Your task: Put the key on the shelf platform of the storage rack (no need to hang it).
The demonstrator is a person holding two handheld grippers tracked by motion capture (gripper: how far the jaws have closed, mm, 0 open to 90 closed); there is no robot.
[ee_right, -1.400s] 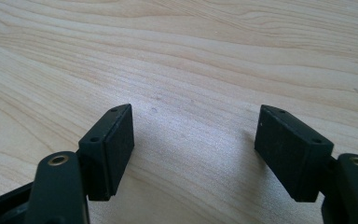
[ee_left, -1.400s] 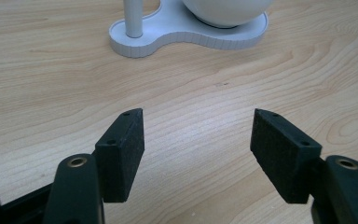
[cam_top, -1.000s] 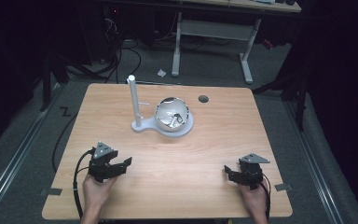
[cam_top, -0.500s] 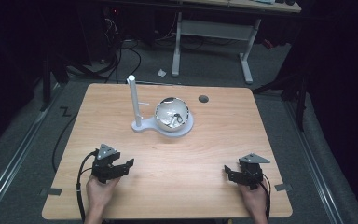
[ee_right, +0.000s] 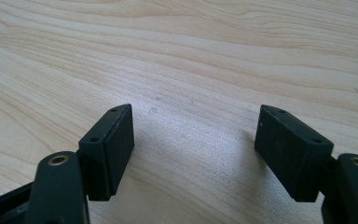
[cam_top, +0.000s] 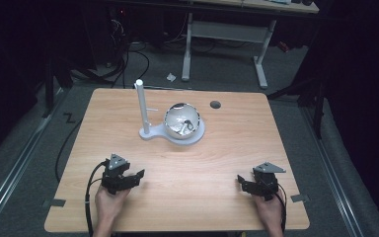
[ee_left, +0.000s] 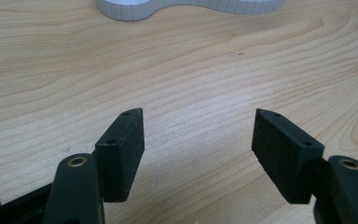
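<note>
Trouble could come from the thin white post (cam_top: pixel 142 106) beside the shiny bowl (cam_top: pixel 182 120) on its white stand (cam_top: pixel 197 134) mid-table, well beyond both empty, half-open tongs, left (cam_top: pixel 137 174) and right (cam_top: pixel 240 183): a careless reach could topple it.

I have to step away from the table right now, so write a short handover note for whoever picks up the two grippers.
Left gripper: jaws open, nothing between them, low over the near left of the table.
Right gripper: jaws open, empty, near right of the table.
Things: a white stand with an upright post sits mid-table toward the far side; a shiny metal bowl rests on its round base, something small inside, too unclear to name.
Done: nothing gripped.
Left: reach forward to the stand and bowl.
</note>
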